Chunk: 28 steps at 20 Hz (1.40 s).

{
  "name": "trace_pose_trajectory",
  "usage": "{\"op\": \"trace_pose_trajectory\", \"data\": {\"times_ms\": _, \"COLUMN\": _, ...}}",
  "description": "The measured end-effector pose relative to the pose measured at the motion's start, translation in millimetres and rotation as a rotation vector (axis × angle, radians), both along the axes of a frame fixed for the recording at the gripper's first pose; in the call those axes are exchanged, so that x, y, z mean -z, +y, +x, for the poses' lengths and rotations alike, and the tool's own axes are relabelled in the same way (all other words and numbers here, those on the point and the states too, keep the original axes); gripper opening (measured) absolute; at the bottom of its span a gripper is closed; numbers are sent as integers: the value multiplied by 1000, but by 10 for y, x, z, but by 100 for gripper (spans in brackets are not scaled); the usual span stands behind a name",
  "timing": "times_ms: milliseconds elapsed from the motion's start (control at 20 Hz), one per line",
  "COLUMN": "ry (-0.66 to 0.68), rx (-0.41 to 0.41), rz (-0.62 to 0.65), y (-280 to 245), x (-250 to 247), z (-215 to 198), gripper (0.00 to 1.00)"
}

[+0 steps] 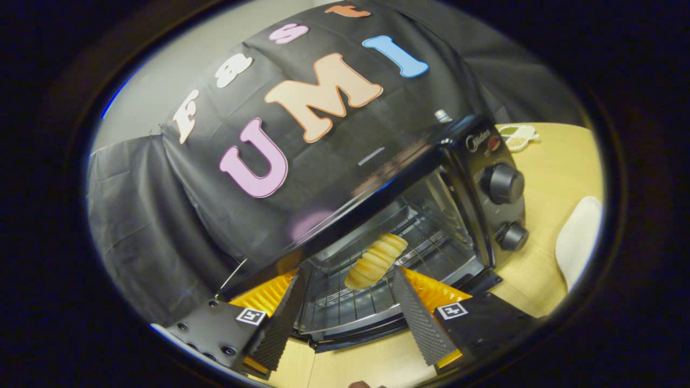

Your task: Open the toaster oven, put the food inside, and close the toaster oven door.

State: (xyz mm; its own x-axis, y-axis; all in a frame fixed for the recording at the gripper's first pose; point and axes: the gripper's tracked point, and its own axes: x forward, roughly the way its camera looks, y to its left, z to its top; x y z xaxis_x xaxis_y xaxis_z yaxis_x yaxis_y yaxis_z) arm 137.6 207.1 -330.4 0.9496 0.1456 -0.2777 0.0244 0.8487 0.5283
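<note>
The black toaster oven [474, 161] stands tilted in my view on a wooden table, with its door [350, 318] swung down and open toward me. A golden, ridged bread roll [375, 261] lies on the wire rack [431, 242] inside the cavity. My gripper [347, 274] is open just in front of the oven mouth. Its two fingers stand wide apart on either side of the lowered door, and nothing is held between them. The roll sits beyond the fingertips.
Two round knobs [502, 183] [512, 236] sit on the oven's right panel. A white rounded object [579, 242] rests on the table [555, 172] right of the oven. A small pale dish [517, 136] lies behind it. Black cloth hangs behind and left.
</note>
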Motion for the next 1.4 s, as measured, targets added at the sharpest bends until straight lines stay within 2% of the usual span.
{"op": "trace_pose_trajectory", "data": {"times_ms": 300, "ry": -42, "rx": -51, "rz": -81, "y": -178, "x": -167, "z": -430, "gripper": 99}}
{"op": "trace_pose_trajectory", "data": {"times_ms": 500, "ry": -19, "rx": -125, "rz": -143, "y": -250, "x": -106, "z": -716, "gripper": 99}}
{"op": "trace_pose_trajectory", "data": {"times_ms": 950, "ry": 78, "rx": -241, "rz": -299, "y": -517, "x": 258, "z": -1515, "gripper": 99}}
{"op": "trace_pose_trajectory", "data": {"times_ms": 1400, "ry": 200, "rx": -281, "rz": -369, "y": -683, "x": 709, "z": -2067, "gripper": 99}}
